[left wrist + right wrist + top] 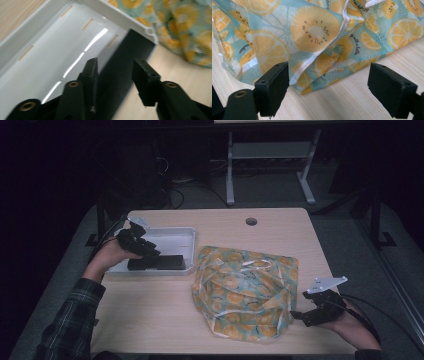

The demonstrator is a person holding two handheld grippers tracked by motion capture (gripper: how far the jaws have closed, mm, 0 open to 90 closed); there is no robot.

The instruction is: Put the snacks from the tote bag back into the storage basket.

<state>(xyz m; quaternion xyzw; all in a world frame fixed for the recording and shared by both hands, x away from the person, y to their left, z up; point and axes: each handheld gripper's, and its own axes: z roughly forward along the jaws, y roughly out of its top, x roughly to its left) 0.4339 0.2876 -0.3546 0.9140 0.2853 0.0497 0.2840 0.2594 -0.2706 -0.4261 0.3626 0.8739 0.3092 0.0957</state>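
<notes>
A black rectangular block [156, 263] lies inside the white plastic tray [170, 236] at the left middle of the high view, along the tray's near wall. Your left gripper [148, 251] hangs just above the block, its jaws partly apart with the block's dark edge showing between them and the pads not pressing on it. In the left gripper view the block [125, 65] runs up toward the tray's corner [149, 31]. To the right of the tray, in the centre of the frame, a crumpled fabric bag printed with orange citrus slices on pale blue [247, 292] lies on the light wooden table [150, 315]. Your right gripper [299, 317] rests at the lower right, jaws wide apart and holding nothing, pointing at the bag's right edge [317, 50].
</notes>
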